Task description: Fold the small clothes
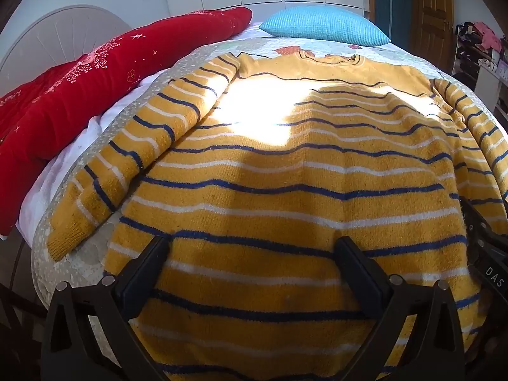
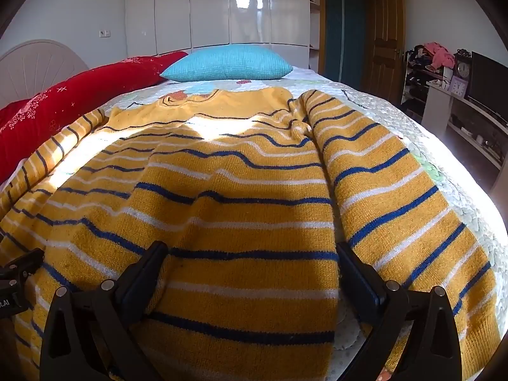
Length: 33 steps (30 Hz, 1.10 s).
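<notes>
A yellow sweater [image 1: 285,171] with blue and white stripes lies spread flat on the bed, collar at the far end. It also shows in the right wrist view [image 2: 238,190]. Its left sleeve [image 1: 133,158] lies angled out to the left; its right sleeve [image 2: 390,190] lies along the right side. My left gripper [image 1: 252,254] is open, jaws wide apart just above the sweater's lower hem area. My right gripper [image 2: 252,257] is open over the lower right part of the body, beside the right sleeve. Neither holds anything. The right gripper's body [image 1: 489,254] shows at the right edge.
The bed has a pale quilted cover [image 2: 444,171]. A red quilt [image 1: 95,85] lies along the left side, a blue pillow [image 1: 324,25] at the far end. White wardrobes [image 2: 222,6], a wooden door [image 2: 384,31] and shelves with a TV [image 2: 476,95] stand beyond.
</notes>
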Available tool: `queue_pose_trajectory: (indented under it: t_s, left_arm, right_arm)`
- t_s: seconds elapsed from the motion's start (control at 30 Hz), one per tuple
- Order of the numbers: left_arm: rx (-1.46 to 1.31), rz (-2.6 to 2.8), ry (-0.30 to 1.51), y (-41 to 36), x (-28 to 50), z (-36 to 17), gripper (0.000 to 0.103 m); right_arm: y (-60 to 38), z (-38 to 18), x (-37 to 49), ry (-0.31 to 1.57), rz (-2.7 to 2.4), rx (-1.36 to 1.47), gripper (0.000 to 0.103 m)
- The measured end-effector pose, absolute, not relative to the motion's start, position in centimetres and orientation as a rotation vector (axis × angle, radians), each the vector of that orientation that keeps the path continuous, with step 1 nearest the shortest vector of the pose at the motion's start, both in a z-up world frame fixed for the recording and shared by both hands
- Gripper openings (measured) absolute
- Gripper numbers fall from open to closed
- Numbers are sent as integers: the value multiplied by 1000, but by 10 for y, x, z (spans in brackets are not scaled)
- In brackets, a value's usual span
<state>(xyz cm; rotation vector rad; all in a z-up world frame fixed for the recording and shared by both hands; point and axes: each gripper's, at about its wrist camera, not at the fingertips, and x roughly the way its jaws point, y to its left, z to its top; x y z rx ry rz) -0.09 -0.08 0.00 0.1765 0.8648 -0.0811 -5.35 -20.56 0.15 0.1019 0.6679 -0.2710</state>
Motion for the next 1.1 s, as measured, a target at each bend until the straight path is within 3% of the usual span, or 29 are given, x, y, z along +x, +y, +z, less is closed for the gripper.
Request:
queue_pose_trajectory:
  t_s: [1.1]
  left_arm:
    - [153,-90,837,0,-4,2,103]
  right_arm:
    - [-203,0,-57,645,-289,77,103]
